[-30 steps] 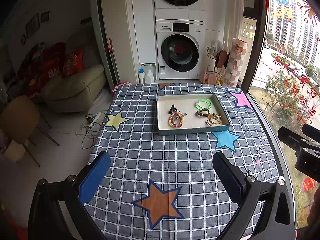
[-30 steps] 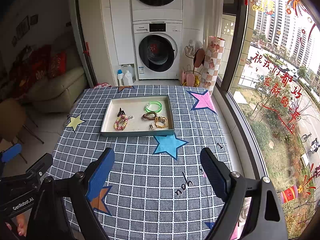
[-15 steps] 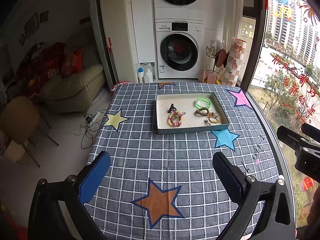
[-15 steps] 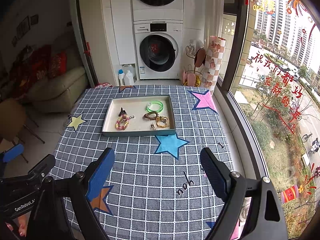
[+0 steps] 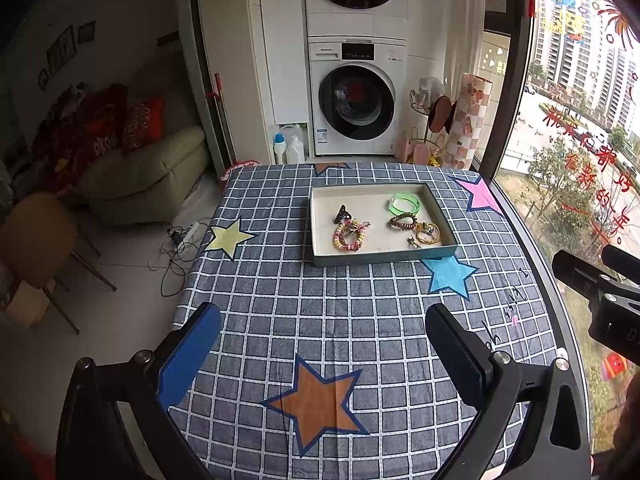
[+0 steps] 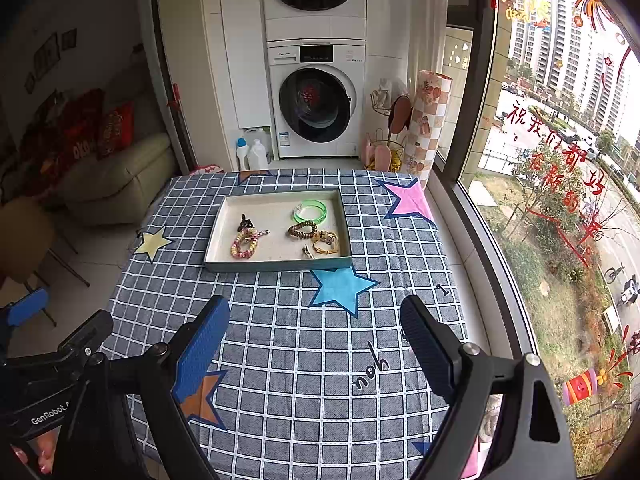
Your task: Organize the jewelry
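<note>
A shallow grey tray [image 5: 320, 224] [image 6: 219, 232] stands on the far middle of the checked tablecloth. In it lie a green bangle [image 5: 404, 203] [image 6: 310, 211], a brown bead bracelet [image 5: 402, 222] [image 6: 302, 230], a gold bracelet [image 5: 428, 232] [image 6: 326, 244], a pastel bead bracelet [image 5: 349, 238] [image 6: 243, 245], a black hair claw [image 5: 342, 214] [image 6: 244, 222] and a small metal clip [image 5: 414, 243]. My left gripper [image 5: 322, 340] is open and empty, well short of the tray. My right gripper [image 6: 314, 328] is open and empty, also short of it.
The checked cloth with coloured stars covers the table [image 5: 360, 320]. A large window [image 6: 560, 160] runs along the right edge. Stacked washing machines [image 5: 356, 96] stand behind the table. A sofa [image 5: 140, 176] and a chair [image 5: 36, 236] are on the left.
Both views have drawn back slightly from the tray. Both grippers stay open and empty.
</note>
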Demonstrator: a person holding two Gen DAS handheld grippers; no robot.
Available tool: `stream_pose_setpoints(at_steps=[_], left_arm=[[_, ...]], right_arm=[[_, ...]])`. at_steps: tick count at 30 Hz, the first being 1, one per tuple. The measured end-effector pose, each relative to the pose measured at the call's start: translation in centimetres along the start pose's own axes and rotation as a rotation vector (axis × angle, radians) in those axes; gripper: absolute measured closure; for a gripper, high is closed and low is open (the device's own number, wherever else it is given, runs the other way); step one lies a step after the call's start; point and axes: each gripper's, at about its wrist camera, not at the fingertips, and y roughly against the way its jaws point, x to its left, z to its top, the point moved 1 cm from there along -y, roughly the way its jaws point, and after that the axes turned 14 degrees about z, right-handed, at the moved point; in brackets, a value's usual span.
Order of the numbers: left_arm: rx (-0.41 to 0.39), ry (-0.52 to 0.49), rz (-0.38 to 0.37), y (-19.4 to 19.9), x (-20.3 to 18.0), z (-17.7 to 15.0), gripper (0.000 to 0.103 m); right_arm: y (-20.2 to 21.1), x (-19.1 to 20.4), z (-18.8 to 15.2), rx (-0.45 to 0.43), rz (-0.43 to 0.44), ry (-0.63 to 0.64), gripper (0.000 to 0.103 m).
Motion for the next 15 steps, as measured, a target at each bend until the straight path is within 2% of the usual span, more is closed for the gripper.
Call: stream_pose_setpoints(at_steps=[15], left_arm=[[0.002, -0.001, 0.001, -0.04, 0.09, -0.16, 0.0]], right_arm=[[-0.01, 0.33, -0.64, 0.005, 0.008, -0.005, 0.014]])
